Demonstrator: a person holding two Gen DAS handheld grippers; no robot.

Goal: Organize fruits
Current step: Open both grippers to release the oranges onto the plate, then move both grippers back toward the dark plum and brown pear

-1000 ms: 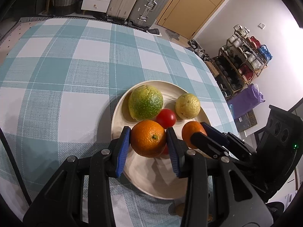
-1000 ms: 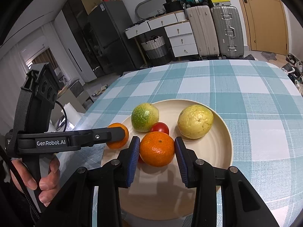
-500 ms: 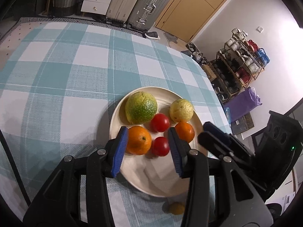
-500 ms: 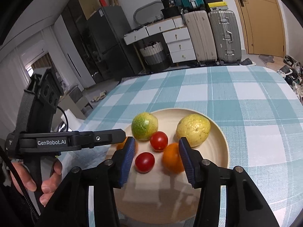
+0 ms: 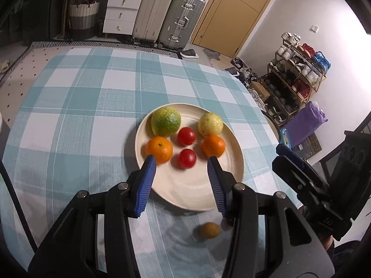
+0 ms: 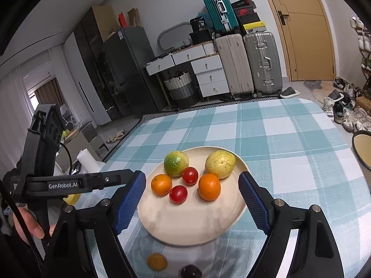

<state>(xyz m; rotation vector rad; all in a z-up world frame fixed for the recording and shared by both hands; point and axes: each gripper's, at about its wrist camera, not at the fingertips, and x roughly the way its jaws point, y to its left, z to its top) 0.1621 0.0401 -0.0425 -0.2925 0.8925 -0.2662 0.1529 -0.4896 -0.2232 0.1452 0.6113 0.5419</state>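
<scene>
1. From the left wrist view: the cream plate (image 5: 231, 180) sits on the blue checked tablecloth (image 5: 69, 127). Six fruits are on it: a green-yellow citrus (image 5: 165, 121), a pale yellow fruit (image 5: 210, 124), two red tomatoes (image 5: 186, 136) and (image 5: 187, 158), and two oranges (image 5: 160, 149) and (image 5: 213, 145). The left tongs (image 5: 180, 159) hang over the near side of the plate. Their jaws are opening and nothing is between them. One small brownish-yellow fruit (image 5: 208, 230) lies on the cloth just in front of the plate, not yet put away.

2. From the right wrist view: the right tongs (image 6: 192, 180) are opening wide and are empty too. The same six fruits sit on the plate (image 6: 190, 227). On the cloth near the plate's front edge lie the small yellow-orange fruit (image 6: 157, 261) and a dark round thing (image 6: 191, 272), maybe another fruit; I cannot tell. A yellow thing (image 6: 71, 198) peeks out behind the left tongs (image 6: 92, 183).

3. I think most of the job is done. The loose pieces on the cloth are what is left.
</scene>
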